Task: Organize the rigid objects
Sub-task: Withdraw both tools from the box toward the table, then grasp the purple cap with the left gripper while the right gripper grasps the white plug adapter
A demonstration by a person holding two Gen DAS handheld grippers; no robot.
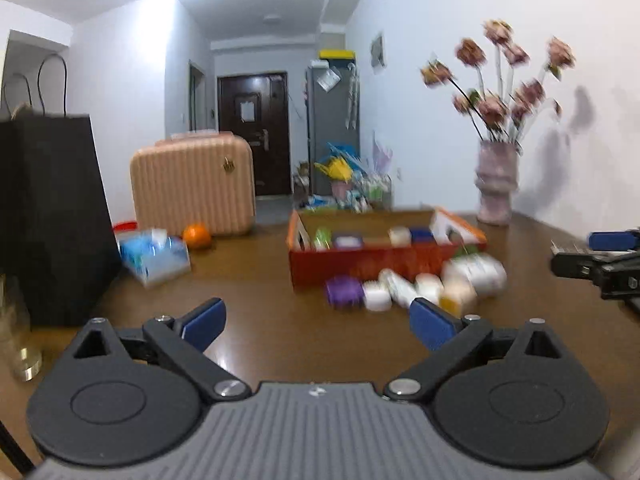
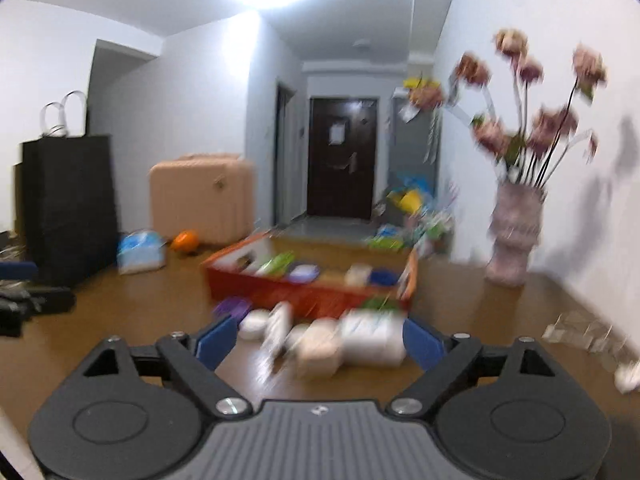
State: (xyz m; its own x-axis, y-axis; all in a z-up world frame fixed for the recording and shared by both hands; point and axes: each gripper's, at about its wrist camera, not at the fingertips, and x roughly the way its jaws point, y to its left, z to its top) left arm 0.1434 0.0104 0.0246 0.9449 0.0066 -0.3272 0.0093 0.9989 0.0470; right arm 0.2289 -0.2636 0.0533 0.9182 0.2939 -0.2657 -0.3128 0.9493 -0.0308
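Note:
An open red cardboard box [image 1: 360,264] [image 2: 280,292] stands on the brown table [image 1: 260,280] and holds several small containers. Loose in front of it lie a purple jar [image 1: 344,290] [image 2: 232,306], a white jar [image 1: 378,296] [image 2: 256,324] and several white bottles [image 1: 476,272] [image 2: 372,340], all blurred. My left gripper [image 1: 316,316] is open and empty, short of the pile. My right gripper [image 2: 318,332] is open too, low in front of the white bottles, with nothing seen pressed by its pads. Each gripper shows at the edge of the other's view.
A black paper bag [image 1: 52,216] stands at the left, with a pink suitcase [image 1: 194,184], an orange [image 1: 197,236] and a blue tissue pack [image 1: 156,256] beyond. A vase of flowers [image 1: 496,184] stands by the right wall. Clear plastic pieces [image 2: 588,336] lie at the right.

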